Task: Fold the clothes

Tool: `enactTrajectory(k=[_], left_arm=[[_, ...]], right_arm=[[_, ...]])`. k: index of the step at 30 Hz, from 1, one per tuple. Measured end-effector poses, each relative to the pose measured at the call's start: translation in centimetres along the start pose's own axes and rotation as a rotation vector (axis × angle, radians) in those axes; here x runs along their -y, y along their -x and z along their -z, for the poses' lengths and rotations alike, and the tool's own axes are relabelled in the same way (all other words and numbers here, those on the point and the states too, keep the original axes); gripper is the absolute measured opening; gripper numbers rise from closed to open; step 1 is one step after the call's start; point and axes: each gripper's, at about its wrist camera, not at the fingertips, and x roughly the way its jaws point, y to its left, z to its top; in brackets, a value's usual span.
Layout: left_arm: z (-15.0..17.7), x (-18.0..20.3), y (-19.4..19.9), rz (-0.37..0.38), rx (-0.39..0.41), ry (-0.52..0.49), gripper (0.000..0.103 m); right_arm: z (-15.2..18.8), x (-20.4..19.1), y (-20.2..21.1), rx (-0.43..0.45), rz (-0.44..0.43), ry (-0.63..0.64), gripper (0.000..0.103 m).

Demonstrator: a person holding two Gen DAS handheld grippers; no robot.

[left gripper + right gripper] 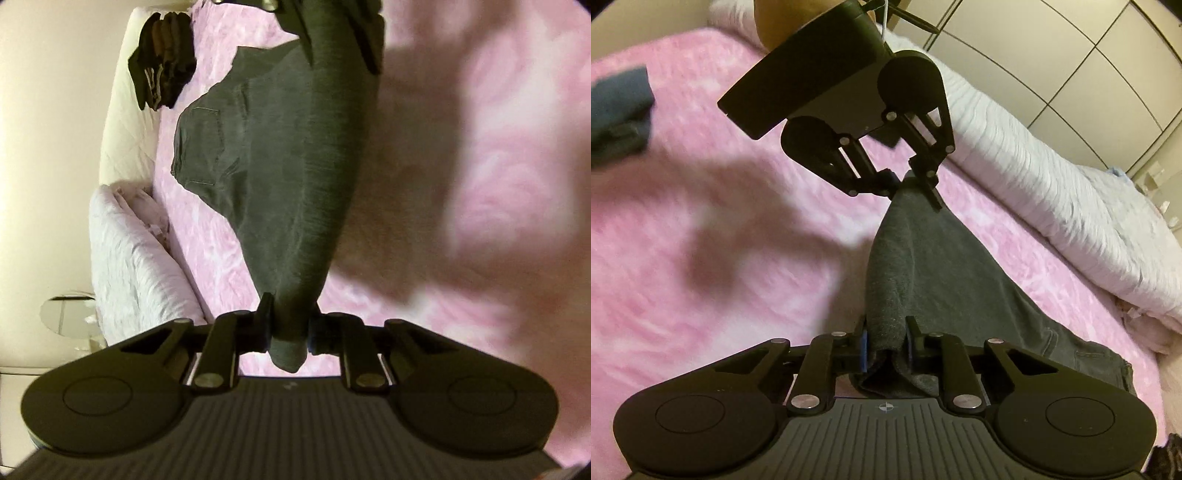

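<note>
Around the action first: a pink fuzzy blanket (461,147) covers the bed, a rolled white duvet (1052,177) lies along one edge of it, and white wardrobe panels (1071,66) rise behind that. A stack of dark folded clothes (162,62) sits by the bed's far edge on white bedding, and in the right wrist view a folded blue garment (620,110) rests well apart on the blanket. Nothing lies between the two grippers except the fabric itself. The dark grey jeans (288,155) hang stretched between them above the blanket, long axis running straight from one gripper to the other. The waist end with its pockets (1082,354) droops down onto the blanket on the side nearer the duvet. The left gripper (290,328) has its tongs clamped on a bunched fold of denim, cloth poking out behind the fingers. The right gripper (886,343) is likewise pinched tight on the opposite end, fabric squeezed between its blue-padded fingers (863,347). From the right wrist view, the left gripper (912,181) sits higher up, so the span of denim slopes upward towards it. Heavy shadows fall across the blanket beneath.
</note>
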Motion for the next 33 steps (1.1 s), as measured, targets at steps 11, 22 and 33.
enactTrajectory(k=[11,22,33], left_arm=[[-3.0,-13.8,4.1,0.192,-0.104,0.177,0.014],[-12.5,-32.2,-12.1,0.33,-0.192,0.212,0.015],[-19.1,-35.5,-34.0,0.528,-0.228,0.249,0.016]], right_arm=[[-1.3,11.9,7.7,0.14,-0.274,-0.351,0.017],[9.7,37.3,6.8,0.229,-0.454,-0.793,0.017],[26.9,52.9,-3.7,0.134,-0.54,-1.255,0.017]])
